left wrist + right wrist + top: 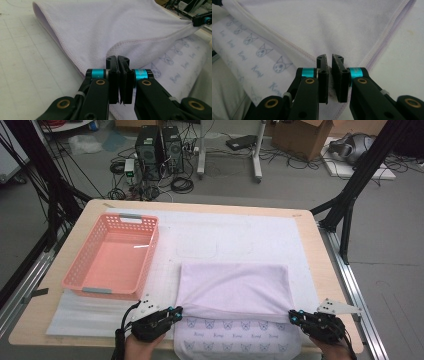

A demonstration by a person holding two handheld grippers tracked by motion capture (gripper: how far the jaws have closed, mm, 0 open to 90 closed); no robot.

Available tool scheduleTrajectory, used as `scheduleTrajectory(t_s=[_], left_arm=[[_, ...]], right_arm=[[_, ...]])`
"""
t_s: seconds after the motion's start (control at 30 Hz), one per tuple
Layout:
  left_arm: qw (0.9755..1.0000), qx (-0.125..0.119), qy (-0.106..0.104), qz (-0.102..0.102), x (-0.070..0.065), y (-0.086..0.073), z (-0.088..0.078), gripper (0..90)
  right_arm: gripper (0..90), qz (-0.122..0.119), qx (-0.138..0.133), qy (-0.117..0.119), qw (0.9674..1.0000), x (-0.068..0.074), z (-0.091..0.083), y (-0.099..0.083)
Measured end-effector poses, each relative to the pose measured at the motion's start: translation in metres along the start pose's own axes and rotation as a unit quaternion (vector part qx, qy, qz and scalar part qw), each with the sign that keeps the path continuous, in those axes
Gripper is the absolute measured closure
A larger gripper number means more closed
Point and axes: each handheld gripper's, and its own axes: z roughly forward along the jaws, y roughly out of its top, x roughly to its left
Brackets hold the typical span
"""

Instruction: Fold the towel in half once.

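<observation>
At near edge of worktop (320,270), my left hand-held gripper (176,311) clamped on corner of lilac towel (235,287), right hand-held gripper (294,316) clamped on opposite corner. Towel lies mid-worktop on white mat, far half folded toward me over cat-print side. I judge first fold nearly done: edge not yet laid down; further folds, maybe transfer to pink basket (145,250), remain
</observation>
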Motion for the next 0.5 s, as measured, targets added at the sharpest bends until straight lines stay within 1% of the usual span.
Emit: scheduleTrajectory(t_s=[0.13,0.17,0.27,0.37,0.43,0.5], left_arm=[[1.0,0.0,-0.002,0.001,-0.006,-0.004,-0.008,87.0],[1.0,0.001,-0.004,0.002,-0.007,-0.006,-0.01,87.0],[0.9999,0.003,-0.013,0.004,-0.01,-0.008,-0.015,87.0],[0.9998,0.008,-0.019,0.008,-0.015,-0.011,-0.017,87.0],[0.9997,0.006,-0.024,0.007,-0.017,-0.012,-0.018,86.9],[0.9995,0.002,-0.029,0.01,-0.019,-0.011,-0.019,86.4]], right_arm=[[83.4,-0.003,-0.001,0.005,1.0,0.006,-0.006,-0.006],[83.5,0.002,-0.004,0.011,0.9999,0.008,-0.009,-0.009],[83.6,-0.001,0.002,0.014,0.9999,0.013,-0.016,-0.017],[83.9,-0.003,0.0,0.015,0.9999,0.019,-0.025,-0.022],[83.9,0.003,-0.004,0.019,0.9998,0.022,-0.031,-0.026],[83.5,0.005,0.0,0.019,0.9998,0.024,-0.034,-0.03]])
